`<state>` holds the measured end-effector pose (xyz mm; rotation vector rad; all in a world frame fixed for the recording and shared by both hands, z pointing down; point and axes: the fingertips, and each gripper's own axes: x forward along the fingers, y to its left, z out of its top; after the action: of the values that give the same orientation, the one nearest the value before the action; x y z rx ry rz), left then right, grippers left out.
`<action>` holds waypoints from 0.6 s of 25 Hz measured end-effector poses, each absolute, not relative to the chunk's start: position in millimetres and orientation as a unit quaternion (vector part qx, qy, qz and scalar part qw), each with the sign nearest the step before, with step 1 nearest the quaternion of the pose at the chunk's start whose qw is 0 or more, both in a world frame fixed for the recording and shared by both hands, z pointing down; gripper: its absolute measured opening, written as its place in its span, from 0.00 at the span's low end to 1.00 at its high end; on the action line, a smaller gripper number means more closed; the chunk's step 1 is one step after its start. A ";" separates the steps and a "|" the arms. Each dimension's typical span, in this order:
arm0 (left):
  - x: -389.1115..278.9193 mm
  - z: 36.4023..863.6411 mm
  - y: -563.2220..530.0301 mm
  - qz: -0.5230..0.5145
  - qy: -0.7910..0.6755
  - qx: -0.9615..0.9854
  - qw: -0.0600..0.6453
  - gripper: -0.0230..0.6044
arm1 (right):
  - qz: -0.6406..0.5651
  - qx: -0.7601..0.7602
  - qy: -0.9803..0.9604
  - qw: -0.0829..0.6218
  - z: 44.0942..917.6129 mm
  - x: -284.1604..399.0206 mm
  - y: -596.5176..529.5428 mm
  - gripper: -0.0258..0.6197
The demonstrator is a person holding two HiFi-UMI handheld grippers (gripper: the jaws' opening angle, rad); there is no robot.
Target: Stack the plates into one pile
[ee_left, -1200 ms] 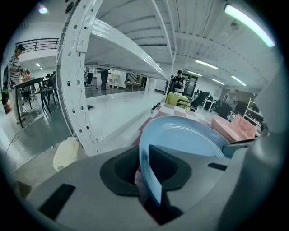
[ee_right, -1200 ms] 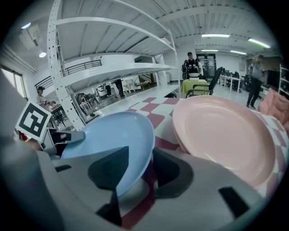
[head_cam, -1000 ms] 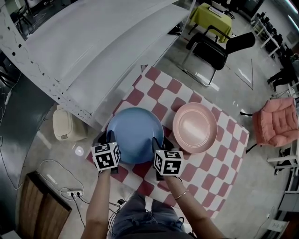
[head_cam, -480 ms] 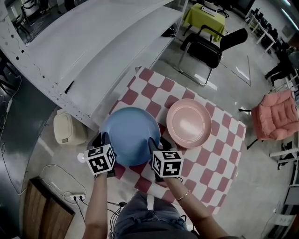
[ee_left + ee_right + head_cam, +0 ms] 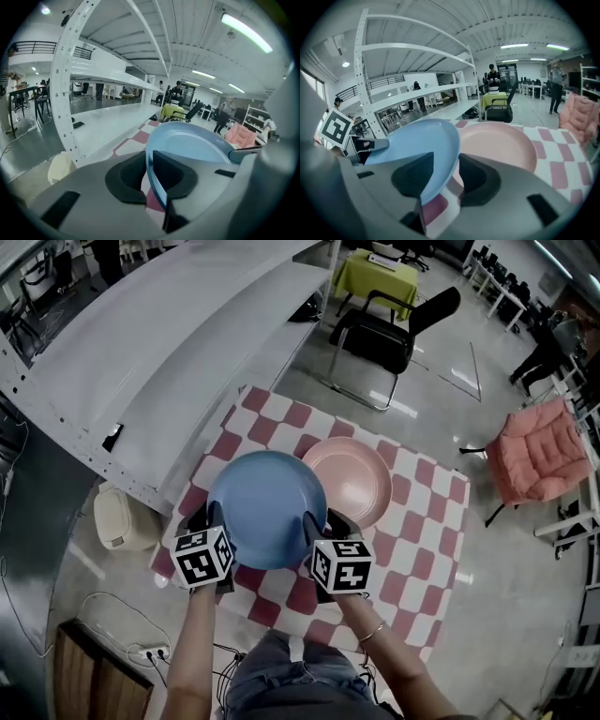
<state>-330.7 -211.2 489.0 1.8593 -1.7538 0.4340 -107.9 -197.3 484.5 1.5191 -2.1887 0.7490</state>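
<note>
Head view: round blue plate (image 5: pixel 265 507), beside round pink plate (image 5: pixel 364 482) 1 s ago, now overlaps it, rim pinched by left gripper (image 5: pixel 208 519), jaws just closed tighter, & right gripper (image 5: pixel 324 521); 2 plates.

Plain blue plate (image 5: pixel 266 509), plain pink plate (image 5: pixel 354 476), red-and-white checked cloth (image 5: pixel 412 540) on the worktop.
Far off, yellow-green table cover (image 5: pixel 375 273) and black chair (image 5: pixel 389 329); right, salmon-pink cushioned chair (image 5: pixel 532 451); left, cream bin (image 5: pixel 117 518) on grey floor (image 5: pixel 441 381); white shelving (image 5: pixel 141 343).
</note>
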 end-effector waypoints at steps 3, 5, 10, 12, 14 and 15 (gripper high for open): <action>-296.9 485.1 -222.6 0.169 -0.635 0.707 0.262 0.13 | 0.265 0.560 -0.765 0.177 479.9 -74.8 -199.8 0.29; -272.7 483.1 -230.5 0.174 -0.623 0.718 0.258 0.13 | 0.266 0.574 -0.755 0.171 477.4 -50.9 -202.6 0.29; -213.0 485.7 -245.0 0.183 -0.597 0.738 0.256 0.13 | 0.271 0.604 -0.732 0.160 475.5 7.6 -209.4 0.29; -195.0 487.8 -247.7 0.186 -0.590 0.743 0.256 0.13 | 0.277 0.613 -0.724 0.157 476.8 25.2 -211.0 0.29; -178.1 489.1 -250.8 0.190 -0.583 0.748 0.255 0.13 | 0.280 0.621 -0.716 0.152 477.8 42.0 -213.3 0.29; -170.2 490.0 -252.7 0.192 -0.579 0.751 0.254 0.13 | 0.281 0.624 -0.713 0.151 478.5 49.8 -214.7 0.29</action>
<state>-170.2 -252.7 490.0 2.0393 -1.5737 0.5211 49.8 -214.7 478.5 1.7923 -2.0480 0.8074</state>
